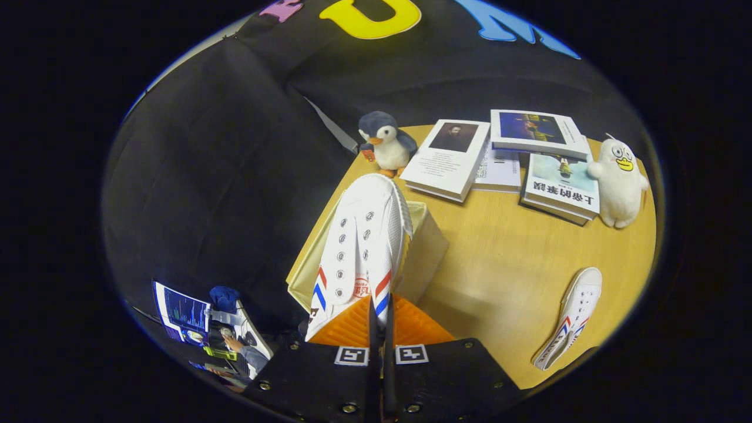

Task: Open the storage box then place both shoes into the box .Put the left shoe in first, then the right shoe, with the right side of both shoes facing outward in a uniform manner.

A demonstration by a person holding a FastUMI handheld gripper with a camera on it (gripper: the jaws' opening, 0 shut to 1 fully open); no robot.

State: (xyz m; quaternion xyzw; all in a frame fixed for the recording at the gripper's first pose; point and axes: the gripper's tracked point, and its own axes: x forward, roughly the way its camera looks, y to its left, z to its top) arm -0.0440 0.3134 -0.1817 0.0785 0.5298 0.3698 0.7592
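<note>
Left to right, gripper view. Off the table's left edge, low down: a person's hand (pixel 230 342) at a desk with a lit screen (pixel 183 311). At the table's (pixel 493 258) left edge: open storage box (pixel 426 244), pale walls, with a white canvas shoe (pixel 359 247) over it, toe pointing away; red and blue diagonal stripes on both sides and a round red heel logo, writing too small to read. Gripper (pixel 380 320) fingers nearly together, pinching that shoe's heel end. Far left corner: plush penguin (pixel 385 144). Along the far edge: books (pixel 505 158), one cover with Chinese characters seen upside down, "上帝的笑眼" as best legible. Far right corner: white plush duck (pixel 618 182). Near right edge: second shoe (pixel 571 317), on its side, same stripes.
</note>
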